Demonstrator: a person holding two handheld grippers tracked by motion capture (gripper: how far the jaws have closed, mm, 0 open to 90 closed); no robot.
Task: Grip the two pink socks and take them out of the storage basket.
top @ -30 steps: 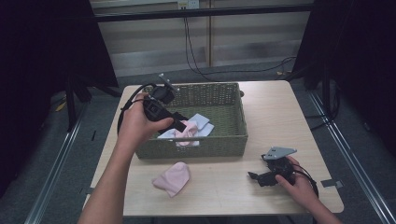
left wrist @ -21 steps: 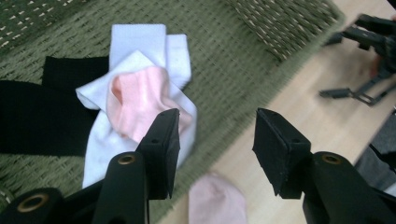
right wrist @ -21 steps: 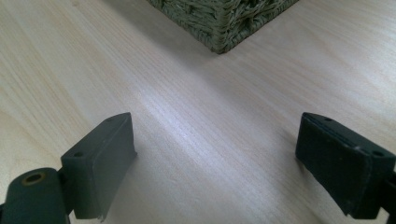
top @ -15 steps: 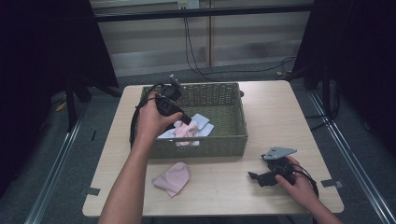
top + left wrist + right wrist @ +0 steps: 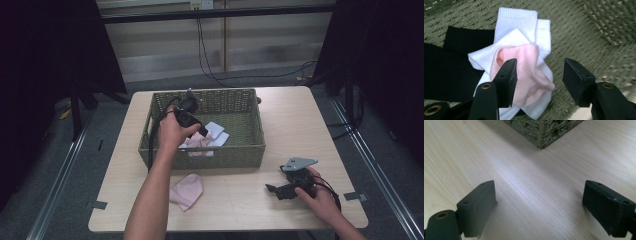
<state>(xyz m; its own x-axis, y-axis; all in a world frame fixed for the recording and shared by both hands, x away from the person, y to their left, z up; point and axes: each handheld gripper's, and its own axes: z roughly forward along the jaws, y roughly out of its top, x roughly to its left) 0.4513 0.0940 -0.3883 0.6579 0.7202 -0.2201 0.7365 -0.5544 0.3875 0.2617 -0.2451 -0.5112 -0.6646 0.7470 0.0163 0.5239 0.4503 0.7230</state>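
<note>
Now lower in basket (image 5: 150, 130) | left gripper (image 5: 539, 75) fingers widening over pink sock (image 5: 529, 72) | right gripper (image 5: 539, 207) wide.

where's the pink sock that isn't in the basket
In the high view, the pink sock lies on the table, outside the basket's front wall near its left corner.

I had the basket (image 5: 250, 150) sitting mid-frame on the bench (image 5: 300, 110). Inside it, toward its lower left, socks (image 5: 215, 131) lay piled, one sock (image 5: 529, 72) on top of the others. Another sock (image 5: 186, 191) lay on the bench just below the basket's near wall, left of centre.
</note>
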